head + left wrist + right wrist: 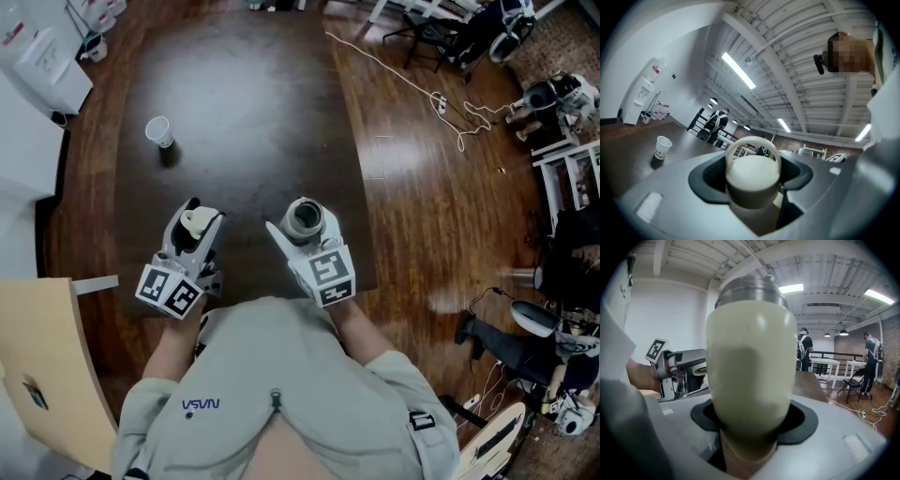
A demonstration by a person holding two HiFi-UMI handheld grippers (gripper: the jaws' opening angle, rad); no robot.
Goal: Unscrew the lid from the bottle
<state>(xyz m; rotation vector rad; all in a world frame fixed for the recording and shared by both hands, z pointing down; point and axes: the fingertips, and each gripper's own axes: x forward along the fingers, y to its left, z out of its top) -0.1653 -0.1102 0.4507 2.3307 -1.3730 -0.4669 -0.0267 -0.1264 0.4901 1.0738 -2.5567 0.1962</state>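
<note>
1. The left gripper's (194,232) jaws stand wide, clamped on the cream round lid with a loop handle (752,180).
2. The right gripper's (305,230) jaws, equally wide, hold the cream steel-necked bottle (750,376) upright over the dark worktop (244,112), probably to steady it.
3. Lid and bottle sit apart, so the unscrewing looks done.

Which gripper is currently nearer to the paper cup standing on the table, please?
Left. The left gripper, holding the lid, is on the person's side of the paper cup; the right gripper, holding the bottle, is further off to the cup's right.
</note>
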